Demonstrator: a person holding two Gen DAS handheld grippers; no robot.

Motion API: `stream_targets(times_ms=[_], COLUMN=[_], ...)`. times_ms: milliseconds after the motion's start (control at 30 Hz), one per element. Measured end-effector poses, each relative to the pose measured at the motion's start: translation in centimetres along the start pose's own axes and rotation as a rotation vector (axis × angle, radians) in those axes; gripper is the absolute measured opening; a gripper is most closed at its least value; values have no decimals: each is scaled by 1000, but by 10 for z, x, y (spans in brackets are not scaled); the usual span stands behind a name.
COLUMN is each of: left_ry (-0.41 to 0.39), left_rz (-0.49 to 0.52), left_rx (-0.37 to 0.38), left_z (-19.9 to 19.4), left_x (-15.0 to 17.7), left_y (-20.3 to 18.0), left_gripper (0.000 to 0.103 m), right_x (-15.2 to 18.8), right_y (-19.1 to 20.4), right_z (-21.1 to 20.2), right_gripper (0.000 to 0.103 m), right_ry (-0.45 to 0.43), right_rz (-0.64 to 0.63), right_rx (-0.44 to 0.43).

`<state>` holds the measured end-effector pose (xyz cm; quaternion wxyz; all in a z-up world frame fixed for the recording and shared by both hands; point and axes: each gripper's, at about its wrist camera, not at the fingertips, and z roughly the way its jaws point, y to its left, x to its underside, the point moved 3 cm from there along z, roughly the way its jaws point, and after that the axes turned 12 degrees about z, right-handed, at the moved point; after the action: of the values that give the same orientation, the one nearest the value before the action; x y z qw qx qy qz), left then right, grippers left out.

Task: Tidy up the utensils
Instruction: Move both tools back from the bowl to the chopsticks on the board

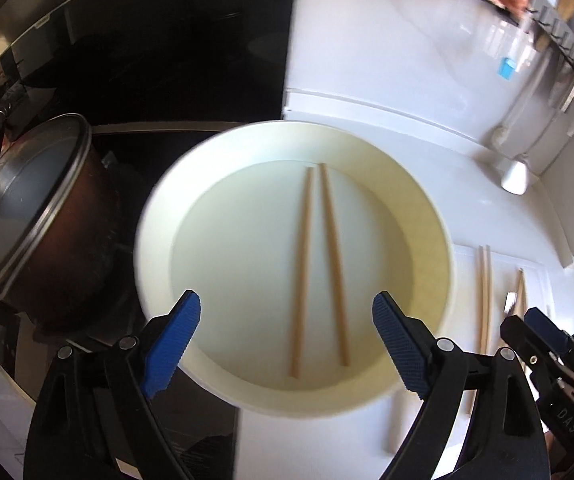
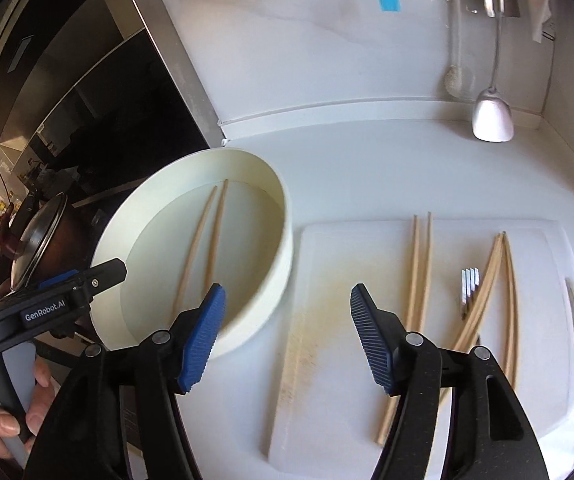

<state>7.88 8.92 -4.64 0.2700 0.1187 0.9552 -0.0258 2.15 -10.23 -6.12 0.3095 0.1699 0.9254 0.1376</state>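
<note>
Glossy white desk (image 2: 347,152); round cream bowl (image 1: 443,248) cradles two slim wooden chopsticks (image 1: 333,264) ahead of left tool (image 1: 287,344); both tools gape empty, right tool (image 2: 287,336) too

White table (image 2: 347,160) carries a round cream bowl (image 2: 283,248) at 9 o'clock, touching a white cutting board (image 2: 327,320) at 4 o'clock. A white lamp base (image 2: 493,116) stands at 1 o'clock against the back edge. A dark cooktop (image 1: 167,60) adjoins the table at 10 o'clock.
</note>
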Motion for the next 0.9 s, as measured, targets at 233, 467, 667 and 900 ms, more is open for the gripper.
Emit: stream_targets(times_ms=[233,467,667,900], left_ry=[-17,-18,-13,-60], left_rz=[50,72,102,139], left_rx=[61,70,64,35], left_z=[-18,-17,-6,16], left_x=[23,46,53,47], left_y=[-85,-156,-187,-195], left_gripper=[88,91,92,92], right_x=[20,36,48,52], right_y=[-81,-151,-187,-203], right_z=[-45,-72,-79,-74], right_gripper=[62,63,63,63], right_ry=[-34,-54,-68,-140], right_rz=[46,78,100,128], right_rx=[49,73,122,188])
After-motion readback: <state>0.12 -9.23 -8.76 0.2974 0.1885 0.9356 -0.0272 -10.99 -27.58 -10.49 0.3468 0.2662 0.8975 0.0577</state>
